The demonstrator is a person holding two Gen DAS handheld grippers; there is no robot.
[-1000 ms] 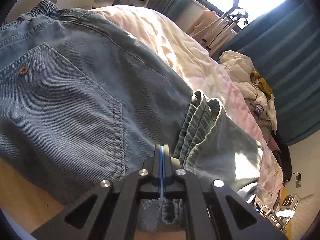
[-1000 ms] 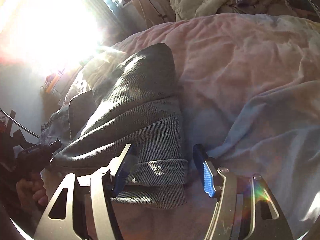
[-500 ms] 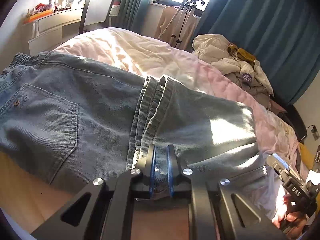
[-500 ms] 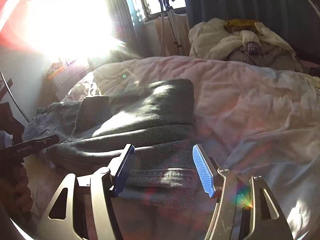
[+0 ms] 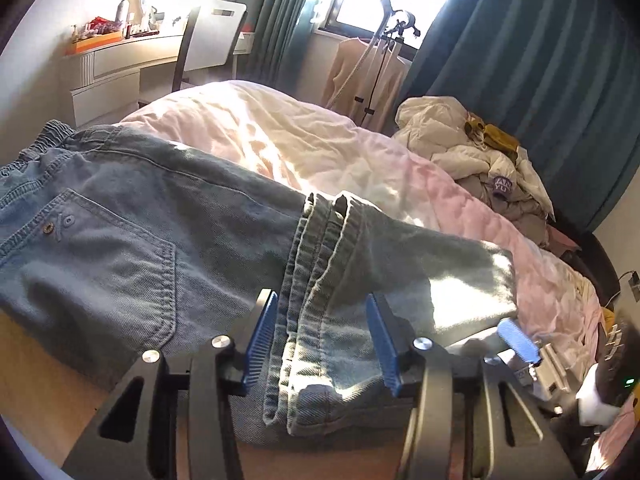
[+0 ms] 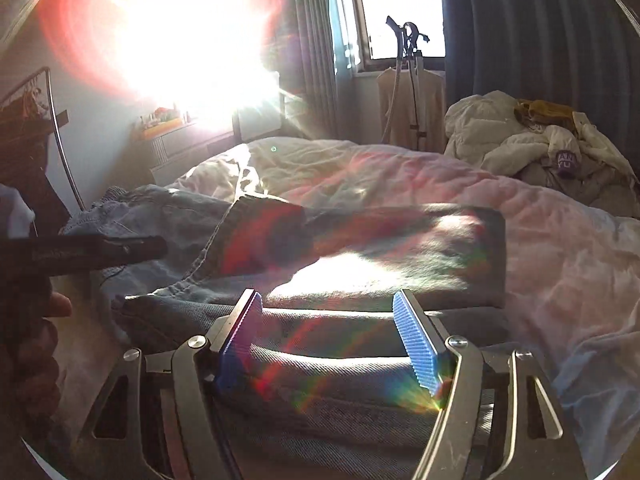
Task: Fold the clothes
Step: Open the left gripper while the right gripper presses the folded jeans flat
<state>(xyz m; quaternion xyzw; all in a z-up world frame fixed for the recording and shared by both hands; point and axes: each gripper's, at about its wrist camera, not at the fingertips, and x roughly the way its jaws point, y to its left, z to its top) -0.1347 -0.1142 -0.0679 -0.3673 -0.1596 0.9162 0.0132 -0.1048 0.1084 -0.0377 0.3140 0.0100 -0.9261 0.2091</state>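
Observation:
Blue jeans point(image 5: 132, 256) lie folded on the pink duvet point(image 5: 304, 148), waistband at the left and leg hems doubled back over the middle. My left gripper point(image 5: 324, 340) hovers at the near edge with its jaws opening. The stacked hems point(image 5: 316, 280) lie between the blue pads point(image 5: 262, 340), which do not press on them. In the right wrist view my right gripper point(image 6: 330, 328) is over the folded end of the jeans point(image 6: 360, 272). Its jaws are also opening and straddle the cloth without pinching it. The left gripper's black finger point(image 6: 100, 246) shows there at the left, held by a hand point(image 6: 36, 320).
A heap of pale jackets and clothes point(image 5: 460, 152) sits at the far right of the bed. Behind it are teal curtains point(image 5: 540, 80), a garment steamer stand point(image 5: 384, 40), a chair point(image 5: 212, 36) and a desk point(image 5: 112, 56). Wooden bed edge point(image 5: 32, 380) lies near left. Sun glare point(image 6: 180, 32) washes out the right view.
The left jaws were shut on the hem and have opened and let it go, drawing back a little. The right gripper swung across, rolled level, and its jaws widened.

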